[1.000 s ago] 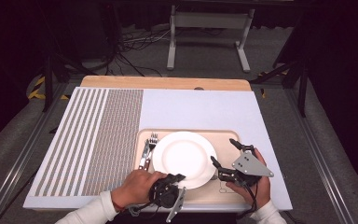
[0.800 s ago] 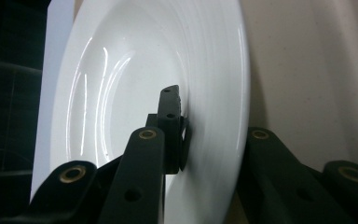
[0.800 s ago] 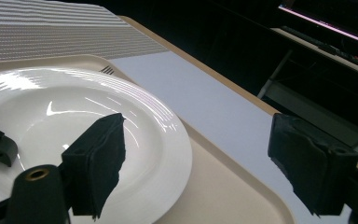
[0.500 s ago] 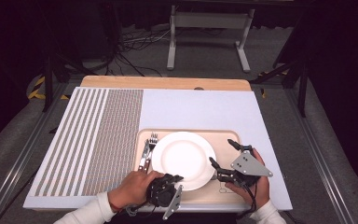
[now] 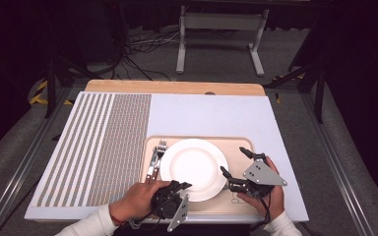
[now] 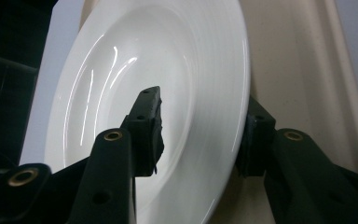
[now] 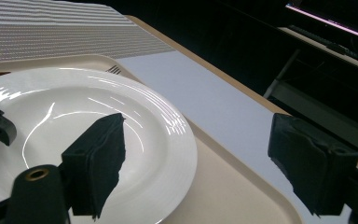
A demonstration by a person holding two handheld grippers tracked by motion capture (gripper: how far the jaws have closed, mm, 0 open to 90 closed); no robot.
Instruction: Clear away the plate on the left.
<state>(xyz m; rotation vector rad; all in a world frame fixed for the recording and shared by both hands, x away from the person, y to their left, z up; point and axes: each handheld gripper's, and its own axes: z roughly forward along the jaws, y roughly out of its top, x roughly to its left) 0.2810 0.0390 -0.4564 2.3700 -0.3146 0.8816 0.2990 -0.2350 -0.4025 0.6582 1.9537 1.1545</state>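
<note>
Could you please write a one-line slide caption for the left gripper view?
Left claw straddling the rim of the white plate on the beige tray, its jaws just opening.

- The plate (image 5: 194,168) is shiny white
- The tray (image 5: 236,147) under it is a pale cream colour
- The forks (image 5: 155,158) are silver
- The mat (image 5: 211,115) is light blue-grey, with thin stripes (image 5: 86,142) of white and brown on its left part
- The table (image 5: 174,87) edge is light wood
- Both grippers, the left gripper (image 5: 179,189) and the right gripper (image 5: 236,164), are black with grey plates
- The sleeves (image 5: 91,227) are white
</note>
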